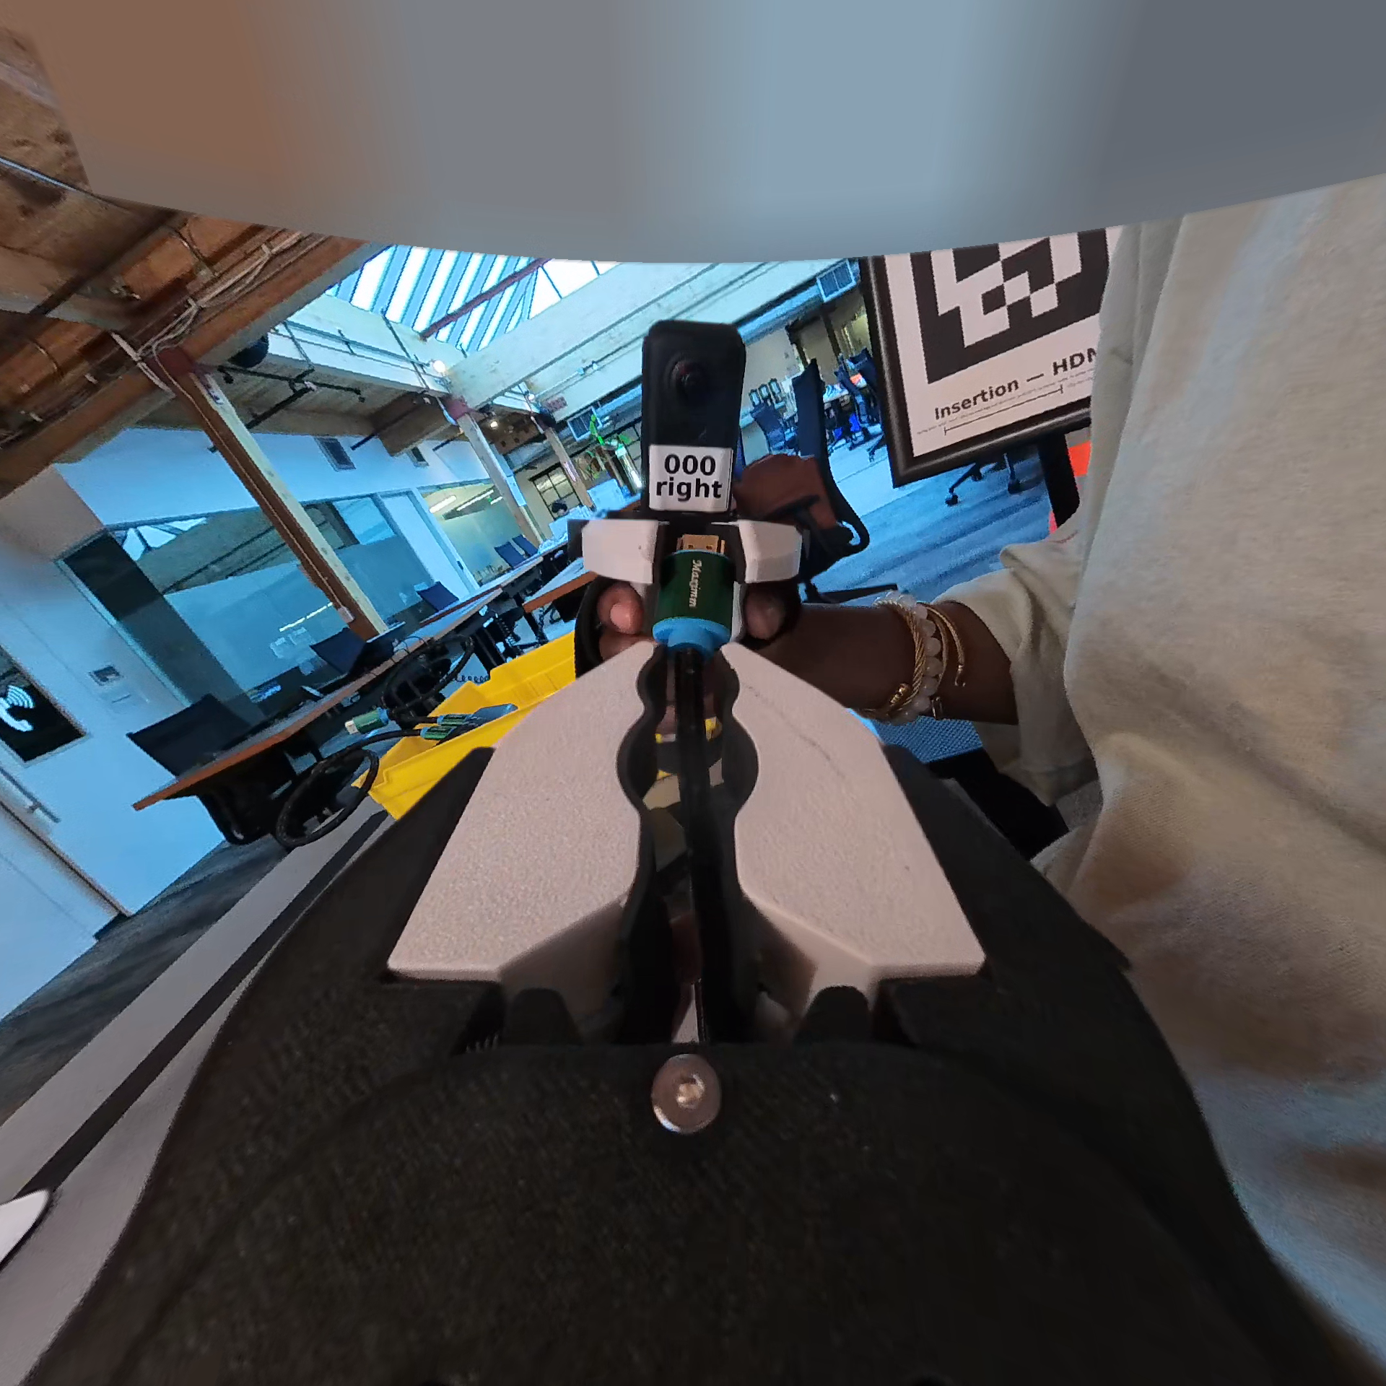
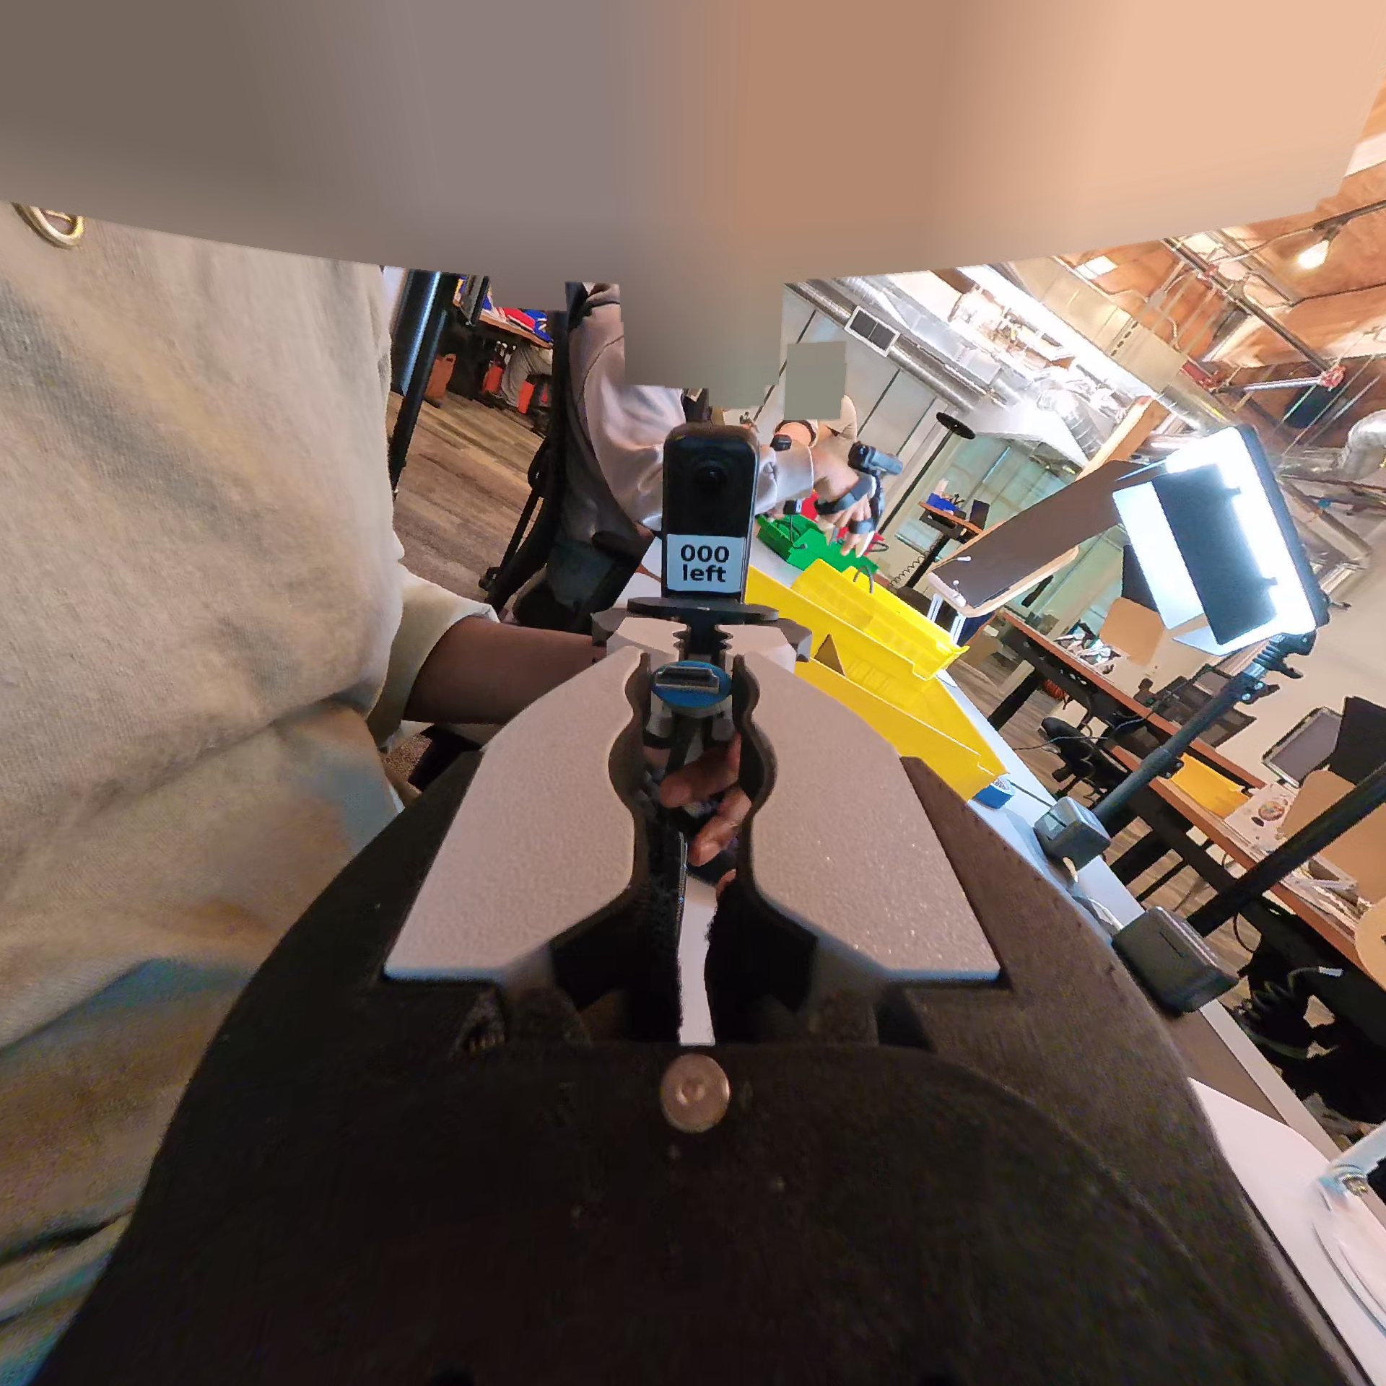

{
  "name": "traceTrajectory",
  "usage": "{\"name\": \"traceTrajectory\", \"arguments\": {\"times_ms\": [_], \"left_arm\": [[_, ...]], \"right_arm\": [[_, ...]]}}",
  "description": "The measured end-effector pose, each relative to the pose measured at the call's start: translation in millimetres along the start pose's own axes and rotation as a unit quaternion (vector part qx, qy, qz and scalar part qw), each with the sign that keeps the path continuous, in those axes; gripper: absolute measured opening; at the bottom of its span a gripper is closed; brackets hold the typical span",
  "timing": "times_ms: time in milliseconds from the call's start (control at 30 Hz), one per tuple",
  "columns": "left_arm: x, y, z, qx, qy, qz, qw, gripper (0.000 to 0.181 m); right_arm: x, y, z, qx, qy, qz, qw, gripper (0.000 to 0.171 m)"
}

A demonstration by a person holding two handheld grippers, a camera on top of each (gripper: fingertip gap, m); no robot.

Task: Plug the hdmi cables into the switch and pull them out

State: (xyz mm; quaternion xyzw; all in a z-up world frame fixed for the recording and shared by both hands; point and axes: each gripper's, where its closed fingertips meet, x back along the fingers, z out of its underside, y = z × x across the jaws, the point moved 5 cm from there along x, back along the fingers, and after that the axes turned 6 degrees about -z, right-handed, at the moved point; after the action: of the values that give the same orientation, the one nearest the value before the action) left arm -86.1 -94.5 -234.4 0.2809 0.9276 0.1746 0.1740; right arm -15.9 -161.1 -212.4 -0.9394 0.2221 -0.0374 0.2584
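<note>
Left gripper jaws clamped the black cable; right gripper jaws clamped its green HDMI plug, both facing each other

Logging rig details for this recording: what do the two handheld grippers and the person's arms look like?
Both the left gripper and right gripper have pale grey, grainy plastic fingers with scalloped inner edges on a black felt-textured body with a silver screw. Each carries an upright black camera bearing a white label. The person wears a cream sweatshirt, its sleeve pushed up, with gold and pearl bracelets.
</note>
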Motion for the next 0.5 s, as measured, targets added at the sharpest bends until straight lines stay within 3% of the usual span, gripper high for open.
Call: {"name": "traceTrajectory", "arguments": {"times_ms": [200,300,400,500], "left_arm": [[-4,-2,3,0.012,-0.027,0.008,1.000,0.011],[-6,1,5,-0.017,-0.001,-0.008,1.000,0.011],[-3,6,1,-0.069,0.048,-0.022,0.996,0.011],[11,19,-16,-0.122,0.089,-0.052,0.987,0.011]], "right_arm": [[3,2,-1,-0.006,0.000,-0.001,1.000,0.020],[7,0,2,-0.013,0.025,0.012,1.000,0.020],[17,-3,5,-0.022,0.106,0.036,0.993,0.020],[46,-8,18,-0.043,0.279,0.091,0.955,0.029]]}}
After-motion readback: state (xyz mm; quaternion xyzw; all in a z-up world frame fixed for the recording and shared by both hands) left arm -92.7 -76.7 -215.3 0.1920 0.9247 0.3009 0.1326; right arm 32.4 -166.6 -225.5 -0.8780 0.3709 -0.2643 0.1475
